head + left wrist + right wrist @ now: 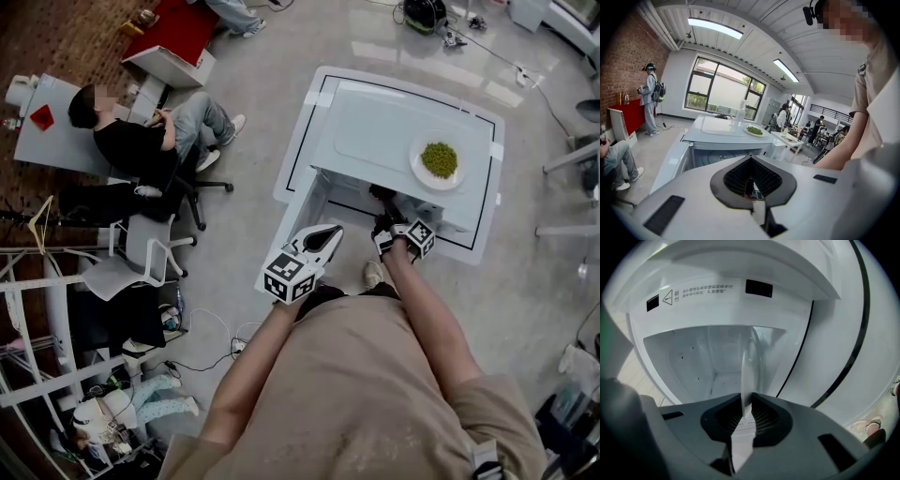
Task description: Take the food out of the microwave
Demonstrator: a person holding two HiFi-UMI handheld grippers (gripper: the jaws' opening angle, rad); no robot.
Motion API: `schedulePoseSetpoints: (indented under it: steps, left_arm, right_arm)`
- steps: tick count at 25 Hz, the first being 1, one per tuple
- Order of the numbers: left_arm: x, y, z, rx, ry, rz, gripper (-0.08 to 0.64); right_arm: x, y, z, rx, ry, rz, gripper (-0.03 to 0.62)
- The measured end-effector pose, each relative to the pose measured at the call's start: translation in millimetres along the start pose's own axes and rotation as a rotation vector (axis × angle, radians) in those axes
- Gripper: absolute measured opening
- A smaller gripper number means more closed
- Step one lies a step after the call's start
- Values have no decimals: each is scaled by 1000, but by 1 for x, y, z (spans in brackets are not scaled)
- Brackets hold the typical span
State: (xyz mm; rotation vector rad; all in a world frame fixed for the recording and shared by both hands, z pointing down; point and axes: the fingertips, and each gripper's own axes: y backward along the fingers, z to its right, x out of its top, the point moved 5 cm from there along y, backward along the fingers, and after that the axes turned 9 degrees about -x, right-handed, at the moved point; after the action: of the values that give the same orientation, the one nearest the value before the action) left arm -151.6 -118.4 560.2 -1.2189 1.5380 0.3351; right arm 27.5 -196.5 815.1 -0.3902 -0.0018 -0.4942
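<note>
Peas lie heaped on a white plate on top of the microwave, toward its right front corner, so in the head view the food looks already out. The door hangs open to the left. The right gripper is at the mouth of the oven, just under the ledge that carries the plate. To my eye the danger is there: if that arm comes up or jerks back carelessly it could catch the overhang or the plate and scatter peas on the floor. The left gripper hovers beside the open door, apart from it, and a swing could bump the door.

In the left gripper view, the left gripper has its jaws drawn together with nothing between them. The plate shows beyond, on the oven's top.

In the right gripper view, the right gripper faces into the cavity, where I see no dish. Its jaws are pinched nearly together on a thin white edge that stands upright between them. I cannot tell what that edge belongs to. If the hand pulls away before letting go, whatever it is gets dragged along.
</note>
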Motion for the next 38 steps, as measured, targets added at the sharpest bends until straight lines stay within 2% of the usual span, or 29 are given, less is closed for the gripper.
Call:
schedulePoseSetpoints:
  steps: [6,21,27,33,38]
  left_arm:
    - [1,-4,3,-9,-1,1,5]
    - [5,-5,5,-7,22,52,5]
    - [4,6,7,14,43,85,5]
    - [0,20,4,46,63,120,5]
    - [5,32,4,62,62,154,5]
  right_arm:
    - [2,8,-6,50,28,-34,50]
    - [-7,61,-26,45,105,-207,48]
    - [-18,99,-45,70,167,-293,48]
    - [-31,135,-62,80,157,-352,48]
    - [-47,156,-94,136,161,-400,48]
